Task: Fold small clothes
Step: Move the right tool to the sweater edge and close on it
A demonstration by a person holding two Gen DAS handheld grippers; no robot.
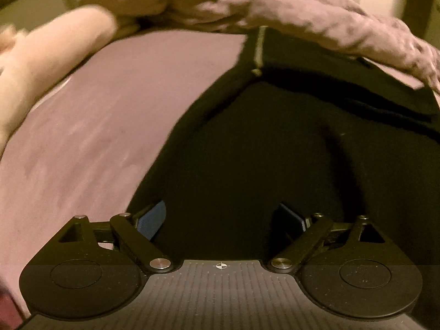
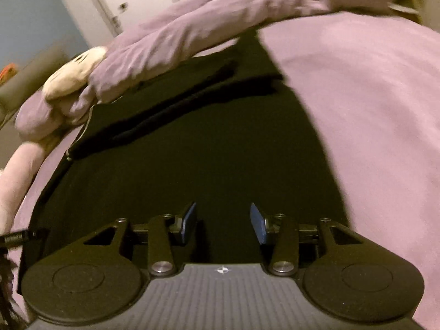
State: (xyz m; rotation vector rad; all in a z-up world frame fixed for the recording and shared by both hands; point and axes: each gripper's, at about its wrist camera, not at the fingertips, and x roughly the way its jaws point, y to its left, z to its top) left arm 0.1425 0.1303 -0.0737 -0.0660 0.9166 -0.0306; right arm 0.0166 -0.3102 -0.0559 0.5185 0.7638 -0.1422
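Note:
A black garment [image 1: 275, 143] lies spread flat on a mauve bed sheet [image 1: 104, 126]. It has a pale strip [image 1: 258, 51] near its far edge and a thick dark seam across it [image 2: 176, 101]. My left gripper [image 1: 221, 220] is open and empty, low over the garment's near left part, its blue pads [image 1: 154, 218] wide apart. My right gripper [image 2: 223, 221] is open and empty over the garment's near middle [image 2: 209, 151], blue pads [image 2: 257, 227] apart.
A crumpled mauve duvet [image 1: 316, 19] lies along the far side of the bed, over the garment's far edge. Pale plush toys [image 2: 73, 74] and a pink plush [image 1: 41, 63] lie at the left. A white door [image 2: 118, 13] stands beyond.

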